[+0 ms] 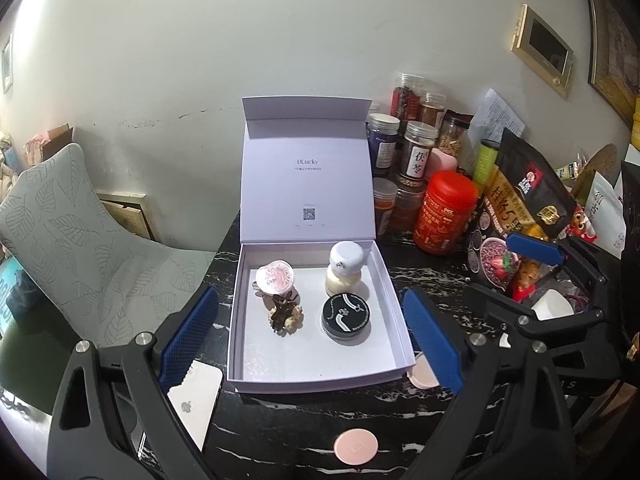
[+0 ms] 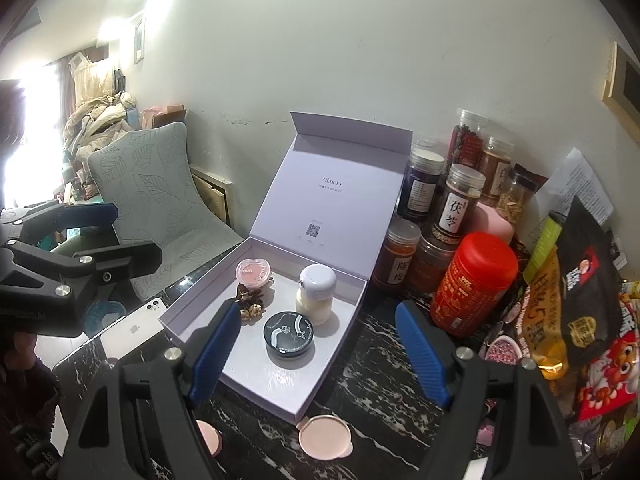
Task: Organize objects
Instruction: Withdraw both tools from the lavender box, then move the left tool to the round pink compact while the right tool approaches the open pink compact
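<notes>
Left wrist view: the left gripper [image 1: 310,338] stands spread wide, its two blue fingers [image 1: 188,340] apart at 8 and 4 o'clock of the frame, nothing between the pads and nothing touched. Framed between them sits the open lavender box [image 1: 394,300] on the black marble table [image 1: 280,432], lid upright at 12 o'clock. Inside lie four things: a pink cup [image 1: 275,277] at the box's 11 o'clock, a white-capped jar [image 1: 345,270] at 1 o'clock, a brown hair clip [image 1: 286,314] at 7 o'clock, and a black round tin [image 1: 346,317] at 5 o'clock. A pink disc [image 1: 356,446] rests on the table at 6 o'clock of the frame; a white phone [image 1: 196,404] lies at 7 o'clock. The right gripper [image 1: 556,276] shows at 3 o'clock of the frame; its jaw state cannot be judged from here.

Right wrist view: the right gripper [image 2: 316,354] is released, its jaws parted and empty, the left finger [image 2: 214,350] overlapping the box's near wall in the picture; contact cannot be told. The box [image 2: 356,304] lies at centre, the same four items inside. A pink compact [image 2: 325,437] sits on the table just beyond the box's near corner, at 6 o'clock. The left gripper [image 2: 96,232] hangs at 9 o'clock.
</notes>
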A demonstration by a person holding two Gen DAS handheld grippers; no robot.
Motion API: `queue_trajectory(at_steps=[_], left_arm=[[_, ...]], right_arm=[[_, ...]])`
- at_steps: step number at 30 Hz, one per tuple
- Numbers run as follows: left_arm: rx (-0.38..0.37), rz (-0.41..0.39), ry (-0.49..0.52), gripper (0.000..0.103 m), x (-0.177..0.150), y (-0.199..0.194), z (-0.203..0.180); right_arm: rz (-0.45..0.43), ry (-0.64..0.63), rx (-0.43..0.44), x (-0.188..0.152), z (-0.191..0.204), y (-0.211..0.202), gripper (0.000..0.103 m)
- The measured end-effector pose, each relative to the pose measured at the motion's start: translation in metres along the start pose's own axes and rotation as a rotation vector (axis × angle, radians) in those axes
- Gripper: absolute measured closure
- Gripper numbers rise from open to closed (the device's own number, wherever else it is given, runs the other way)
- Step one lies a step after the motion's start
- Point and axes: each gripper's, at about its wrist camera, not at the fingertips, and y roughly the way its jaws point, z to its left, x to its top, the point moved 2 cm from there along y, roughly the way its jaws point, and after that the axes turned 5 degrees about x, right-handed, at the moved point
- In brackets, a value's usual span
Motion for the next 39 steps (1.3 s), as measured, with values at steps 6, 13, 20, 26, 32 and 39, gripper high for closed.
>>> queue_trajectory(at_steps=[6, 13, 20, 26, 32, 39], left_arm=[[0.003, 0.007, -0.002, 0.008, -0.008, -0.007, -0.003], [0.003, 0.018, -0.002, 0.008, -0.020, -0.007, -0.006], [-0.008, 0.042, 0.015, 0.008, -0.036, -0.003, -0.012], [-0.017, 0.073, 0.020, 0.008, -0.051, 0.003, -0.016], [-0.014, 0.104, 0.016, 0.008, -0.067, 0.010, -0.018], [-0.025, 0.145, 0.024, 0.008, -0.091, 0.018, -0.023]], right_arm=[[-0.002, -0.005, -0.015, -0.004, 0.003, -0.013, 0.022], [0.008, 0.011, -0.021, -0.017, 0.005, -0.018, 0.022], [0.041, 0.047, -0.021, -0.038, 0.006, -0.013, 0.022], [0.051, 0.056, -0.020, -0.054, 0.008, -0.011, 0.022], [0.066, 0.073, -0.014, -0.070, 0.011, -0.009, 0.022], [0.100, 0.087, -0.008, -0.094, 0.016, -0.003, 0.022]])
